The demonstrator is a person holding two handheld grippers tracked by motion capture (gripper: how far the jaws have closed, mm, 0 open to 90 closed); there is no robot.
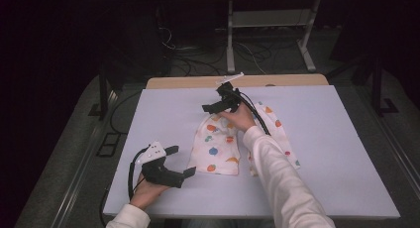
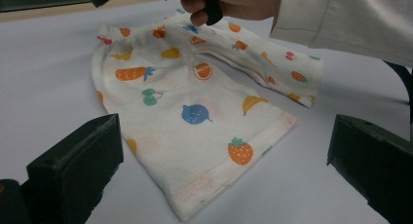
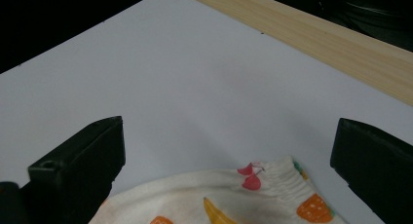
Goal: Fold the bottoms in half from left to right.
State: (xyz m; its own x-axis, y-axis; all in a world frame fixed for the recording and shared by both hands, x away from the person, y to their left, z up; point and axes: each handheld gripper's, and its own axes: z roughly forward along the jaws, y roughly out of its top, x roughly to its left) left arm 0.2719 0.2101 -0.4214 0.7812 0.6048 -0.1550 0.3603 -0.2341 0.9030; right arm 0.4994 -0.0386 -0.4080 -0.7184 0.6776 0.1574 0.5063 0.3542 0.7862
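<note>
Shorts [image 1: 218,148] of thin white cotton, printed with small fruit, lay near the middle of the table [image 1: 346,139], one leg folded across at 3 o'clock. The right gripper [image 1: 218,105] hovered over the ribbed elastic waistband [image 3: 287,177] at 12 o'clock, jaws wide apart; the left gripper [image 1: 179,161] waited at 8 o'clock by the hem, jaws likewise apart. A shallow pinch could have caught one layer only, so the soft cloth might have slid and bunched.

The shorts [image 2: 195,112] are soft, matt knit cloth (ribbed at the waistband). The worktop [image 1: 148,119] has a smooth matt sheet over pale wood. Both tools' jaws look matt black plastic.
</note>
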